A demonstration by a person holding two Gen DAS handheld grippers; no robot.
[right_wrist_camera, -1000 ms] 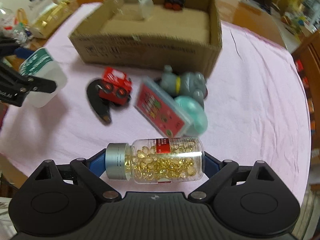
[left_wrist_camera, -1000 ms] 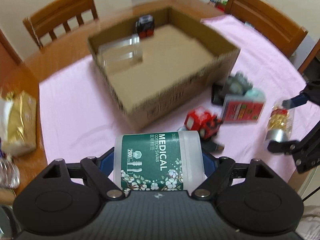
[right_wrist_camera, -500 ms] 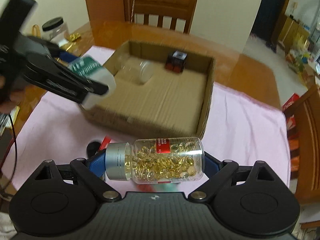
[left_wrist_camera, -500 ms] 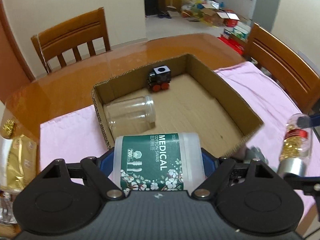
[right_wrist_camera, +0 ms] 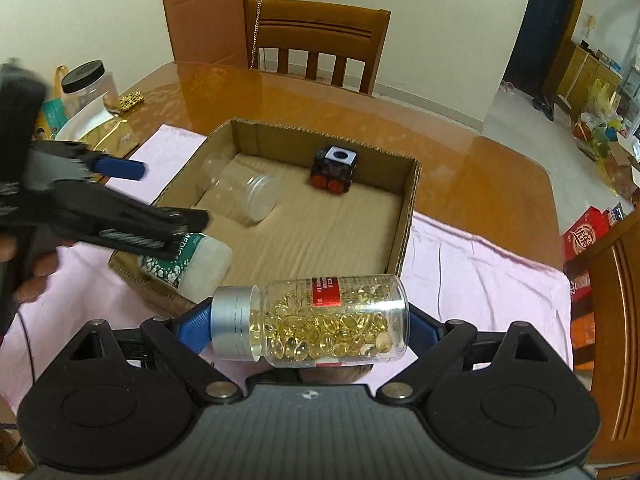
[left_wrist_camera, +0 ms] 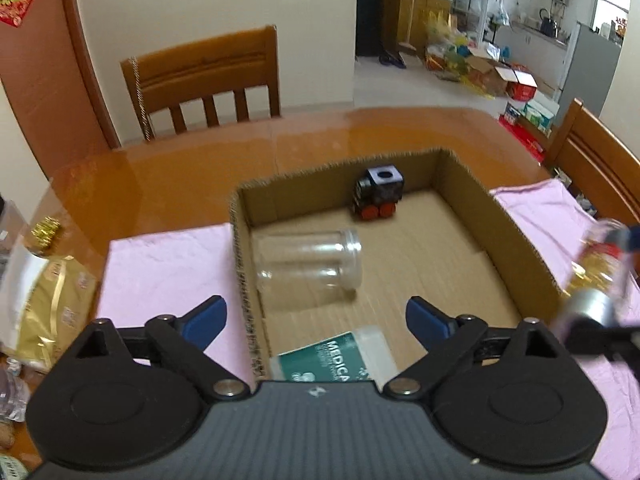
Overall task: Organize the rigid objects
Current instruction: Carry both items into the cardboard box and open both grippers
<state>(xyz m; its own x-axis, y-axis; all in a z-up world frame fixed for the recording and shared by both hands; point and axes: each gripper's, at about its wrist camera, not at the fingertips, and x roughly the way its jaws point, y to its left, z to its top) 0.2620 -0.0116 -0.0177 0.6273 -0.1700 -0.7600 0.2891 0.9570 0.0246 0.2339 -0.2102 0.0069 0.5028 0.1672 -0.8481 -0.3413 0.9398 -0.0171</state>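
L tongs (left_wrist_camera: 316, 316) stand wide apart, nothing between them; the cotton swab tub (left_wrist_camera: 334, 362) lies just below, inside the cardboard box (left_wrist_camera: 520, 240) at its near corner, blurred, so can't tell if it's at rest or tipping. In the R wrist view the same tub (right_wrist_camera: 188, 258) sits on its side against the box's near-left wall, w/ the L tongs (right_wrist_camera: 152, 196) above it.

R tongs (right_wrist_camera: 310, 322) are clamped on the capsule bottle (right_wrist_camera: 316, 322), held crosswise: one pad on the silver cap, the other on the base end. The bottle hovers over the pink cloth (right_wrist_camera: 480, 276) on the worktop, just short of the box's near wall.

Handling, as I judge it: bottle is clear rigid plastic, smooth & round, prob slippery; about half full of loose gel caps, so weight shifts when tilted. End-to-end hold stops rolling but the cap side is narrower, so it could pivot. Keep it level, go low before letting go, else it rolls.

Also in the box: clear jar (left_wrist_camera: 308, 268) on its side, light & free to roll, and a black toy truck (left_wrist_camera: 378, 194) at the far wall. Open floor mid-box looks the best spot, well apart from both
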